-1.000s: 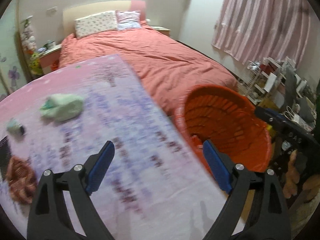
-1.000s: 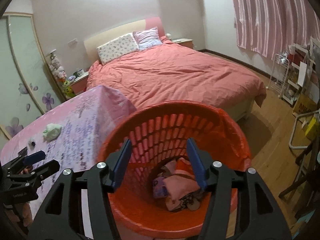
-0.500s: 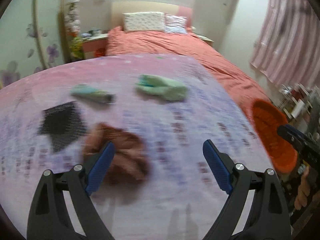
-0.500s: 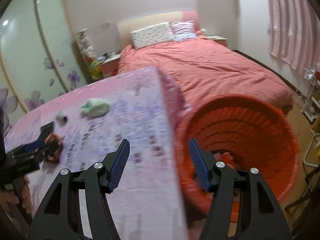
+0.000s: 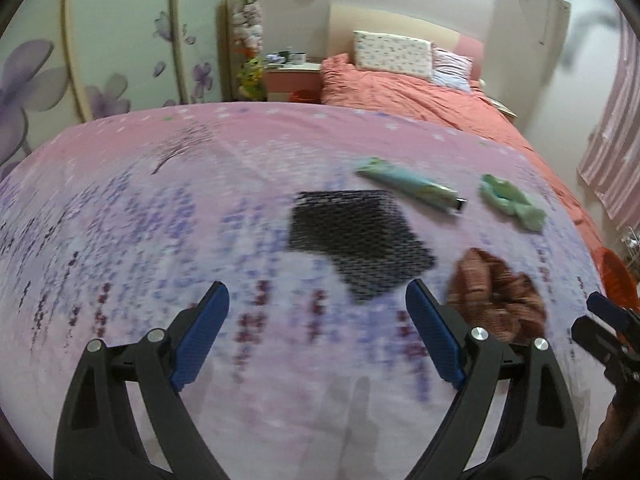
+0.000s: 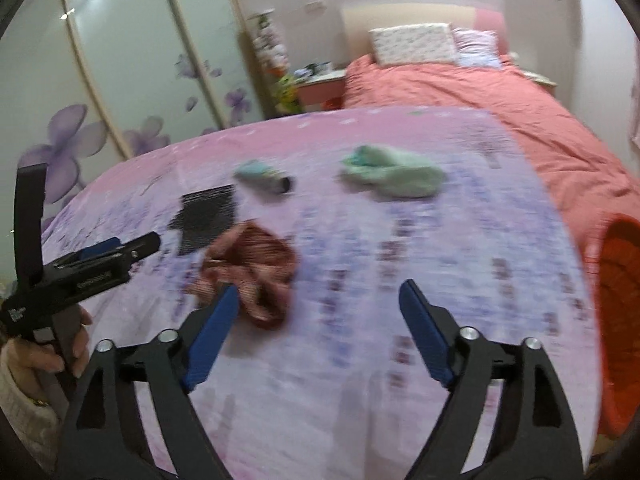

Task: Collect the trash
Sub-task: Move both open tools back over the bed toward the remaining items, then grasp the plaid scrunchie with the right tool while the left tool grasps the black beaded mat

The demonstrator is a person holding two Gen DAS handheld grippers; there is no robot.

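On the pink flowered table cover (image 5: pixel 160 208) lie a black mesh piece (image 5: pixel 356 236), a crumpled reddish-brown wrapper (image 5: pixel 496 292), a pale green tube (image 5: pixel 412 188) and a green crumpled wad (image 5: pixel 512 204). My left gripper (image 5: pixel 318 332) is open and empty, just short of the black mesh. My right gripper (image 6: pixel 316 328) is open and empty, its left finger beside the reddish-brown wrapper (image 6: pixel 252 272). The black mesh (image 6: pixel 206 216), tube (image 6: pixel 264 178) and green wad (image 6: pixel 394 174) lie beyond. The left gripper also shows in the right wrist view (image 6: pixel 120 250).
An orange-red basket (image 6: pixel 616 320) stands off the table's right edge; its rim also shows in the left wrist view (image 5: pixel 616 280). A bed with a coral cover (image 5: pixel 420 92) is behind the table. A nightstand (image 5: pixel 292 76) and a flowered wardrobe (image 5: pixel 100 52) stand at the back left.
Both grippers have swung left, away from the basket and over the table. The trash items have come closer and shifted right in view. Both stay open and empty.
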